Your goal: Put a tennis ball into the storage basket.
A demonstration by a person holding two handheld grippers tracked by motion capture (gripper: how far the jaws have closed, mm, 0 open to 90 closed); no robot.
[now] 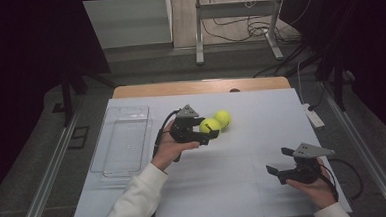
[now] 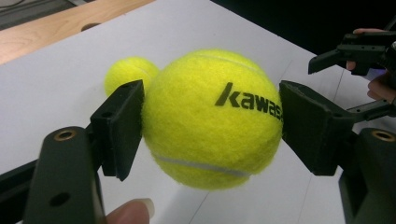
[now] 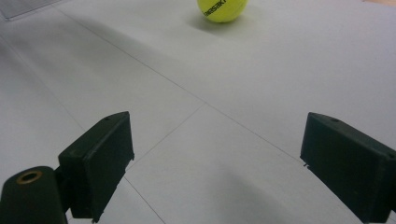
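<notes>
A yellow tennis ball with black lettering sits between the two pads of my left gripper, which is shut on it near the middle of the white table. Both pads press against the ball's sides. A second yellow tennis ball rests on the table just behind the held one, seen past the left pad. My right gripper is held open above the table's near right part, with nothing between its jaws. In the right gripper view a tennis ball lies far ahead on the table.
A clear plastic tray lies along the table's left side. A wooden strip edges the far side. A white power strip hangs off the right edge. Bare white surface spreads between the two grippers.
</notes>
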